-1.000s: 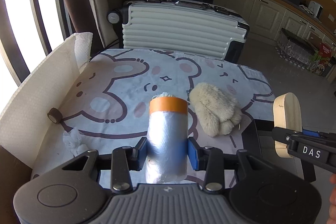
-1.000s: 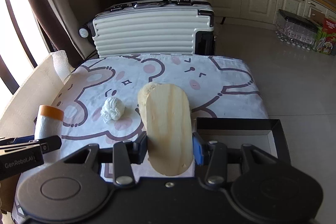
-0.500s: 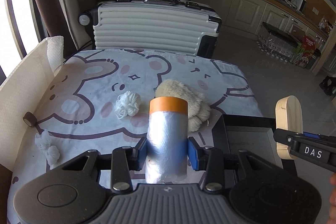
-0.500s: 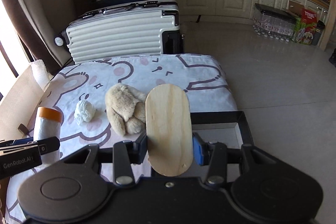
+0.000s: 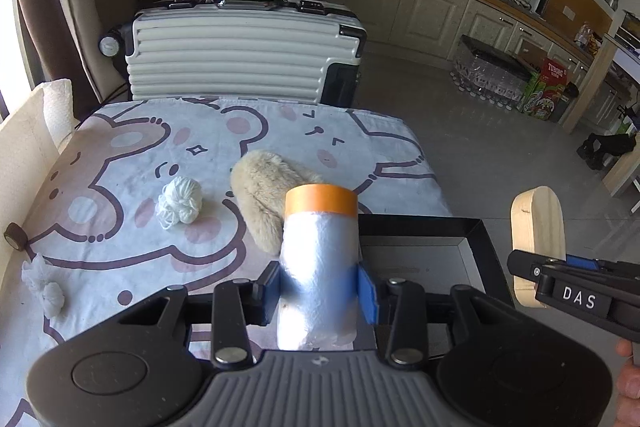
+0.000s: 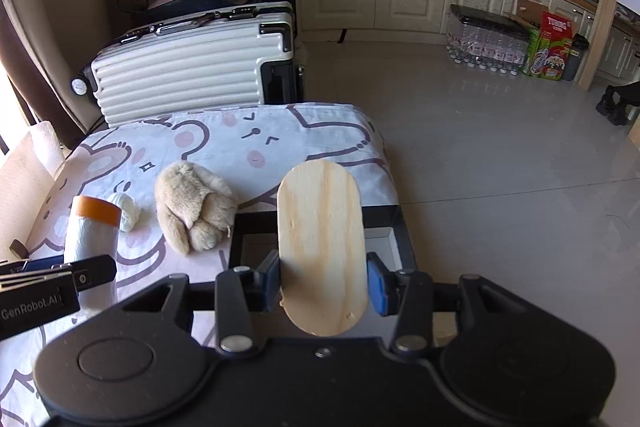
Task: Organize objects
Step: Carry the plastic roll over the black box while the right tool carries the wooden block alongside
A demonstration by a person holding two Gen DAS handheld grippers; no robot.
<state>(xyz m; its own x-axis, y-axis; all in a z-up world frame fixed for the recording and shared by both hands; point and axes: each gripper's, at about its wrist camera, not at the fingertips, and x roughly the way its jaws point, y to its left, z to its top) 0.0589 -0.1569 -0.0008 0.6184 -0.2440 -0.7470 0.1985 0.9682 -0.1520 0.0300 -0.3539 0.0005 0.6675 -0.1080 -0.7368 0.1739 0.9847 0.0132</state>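
**Already loaded: both hands carry a thing, and the black tray lies ahead and below**

Both grippers are full. The left gripper (image 5: 319,286) has its jaws pinching a roll of clear plastic film (image 5: 319,267) with an orange band at its top; the roll stands upright between the blue pads, its long axis running up and away from the camera. The right gripper (image 6: 323,281) pinches an oval wooden board (image 6: 322,247) by its two long edges, the board on end with its flat face toward the camera.

What the next move turns on is the black tray (image 5: 472,227), which sits at the near right corner of the desk, on the bear-print cloth (image 5: 120,155). In the right wrist view its open well shows directly behind and under the board, so the right hand looks the nearer of the two and the better lined up. From the left gripper the tray lies ahead and to the right, with the roll over its left rim.

My judgement is that both things are bound for the tray. The board, tall and on end, would have to tip flat to lie in it; the roll could go in beside it.

Left on the cloth, well apart from either gripper, are a plush toy (image 6: 194,205) just beyond the tray's far left corner and a white yarn ball (image 5: 180,205) further left.
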